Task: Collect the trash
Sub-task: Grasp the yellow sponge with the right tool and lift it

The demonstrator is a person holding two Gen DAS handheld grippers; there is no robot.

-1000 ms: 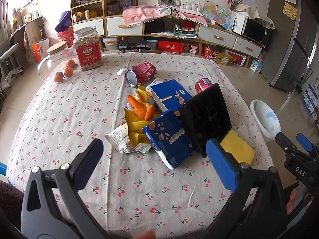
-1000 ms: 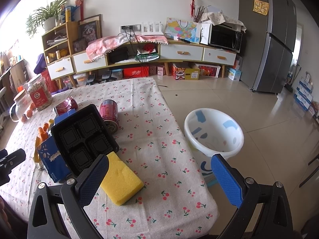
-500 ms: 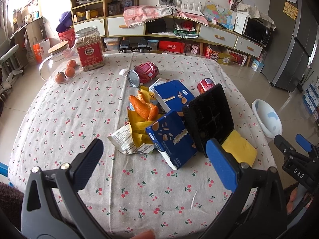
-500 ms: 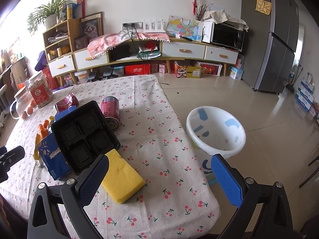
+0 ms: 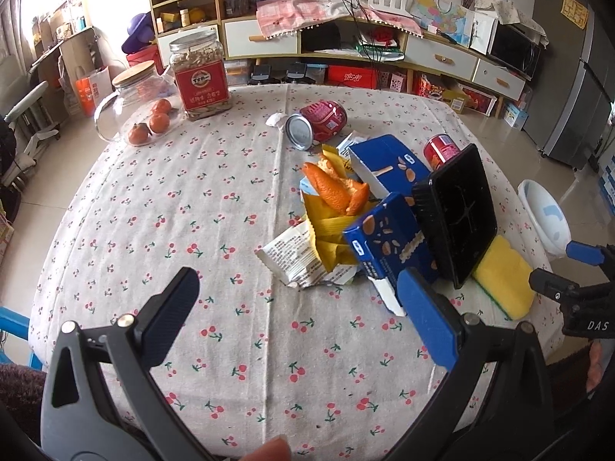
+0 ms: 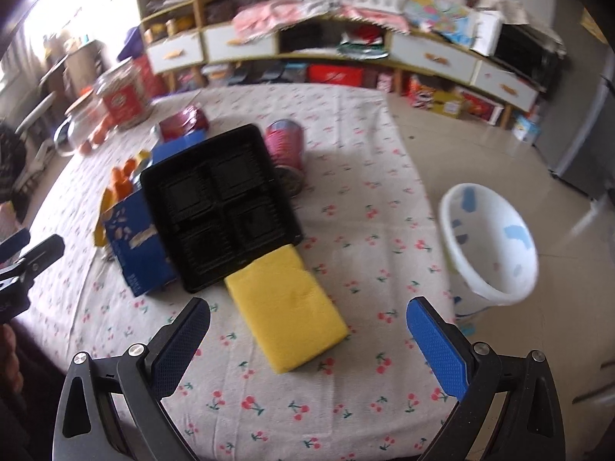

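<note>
Cherry-print tablecloth [image 5: 200, 207] covers the round table in front of you; shelving and drawers line the far wall. Your left gripper [image 5: 296, 309] hovers above the near cloth, fingers spread wide, nothing between them. Your right gripper [image 6: 307, 336] is likewise spread and empty, poised over the yellow sponge [image 6: 286, 309].

Trash sits in a pile right of centre: black compartment tray [image 5: 459, 213] tilted, leaning on a blue snack box [image 5: 388, 246], its lower edge overlapping the sponge. A second blue box [image 5: 388, 163] lies behind. Orange peel [image 5: 334, 190] rests on yellow wrappers [image 5: 326, 230], with a torn white packet [image 5: 296, 259] at the front. One red can [image 5: 317, 123] lies on its side further back; another red can [image 5: 442, 150] sits behind the tray.

White bin [image 6: 490, 238] stands on the floor off the table's right edge. Right wrist view is motion-blurred.
</note>
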